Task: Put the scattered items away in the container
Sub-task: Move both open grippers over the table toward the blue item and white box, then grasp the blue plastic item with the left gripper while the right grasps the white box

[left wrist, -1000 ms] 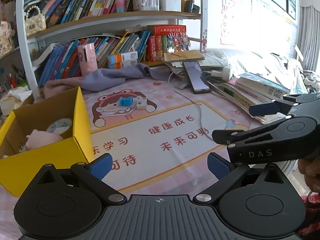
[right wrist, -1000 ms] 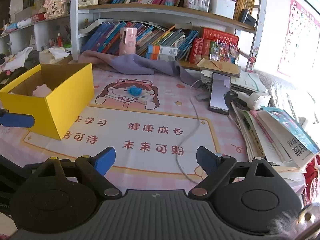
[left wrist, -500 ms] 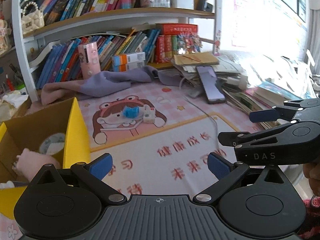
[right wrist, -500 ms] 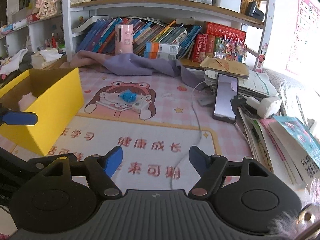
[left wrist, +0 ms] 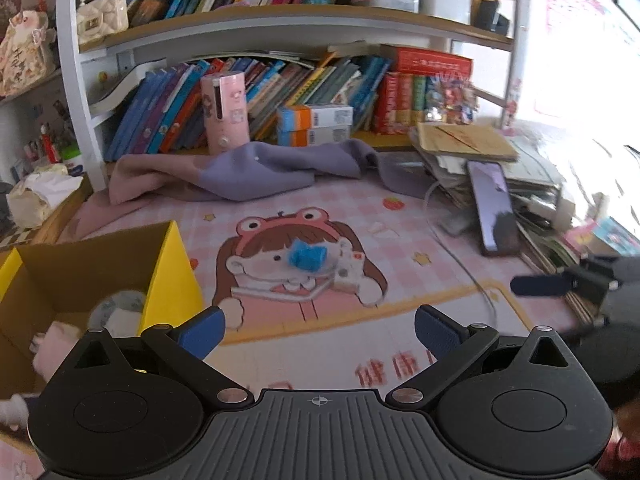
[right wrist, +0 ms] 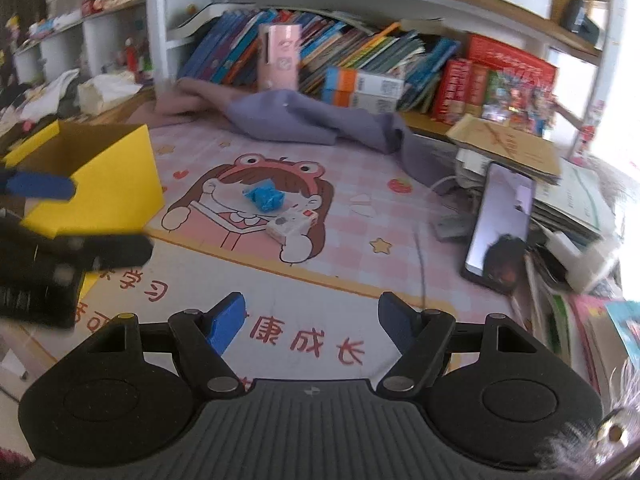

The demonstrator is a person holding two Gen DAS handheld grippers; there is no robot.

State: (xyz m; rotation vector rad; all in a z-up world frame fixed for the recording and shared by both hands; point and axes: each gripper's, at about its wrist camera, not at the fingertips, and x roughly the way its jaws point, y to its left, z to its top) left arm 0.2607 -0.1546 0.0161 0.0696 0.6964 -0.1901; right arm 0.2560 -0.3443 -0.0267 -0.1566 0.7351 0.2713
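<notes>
— What have you got left out on the mat?
— Your crumpled blue wrapper (right wrist: 264,197) and the small white box (right wrist: 292,224) just beside it, lying flat.
— And your yellow box (right wrist: 100,176)?
— Open-topped, left of them, a pink soft toy (left wrist: 56,346) inside

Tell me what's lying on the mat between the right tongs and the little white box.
Nothing solid: in the right wrist view, only bare printed mat with red characters lies between the open right tongs and the white box. A thin white cable runs off to the side.
</notes>
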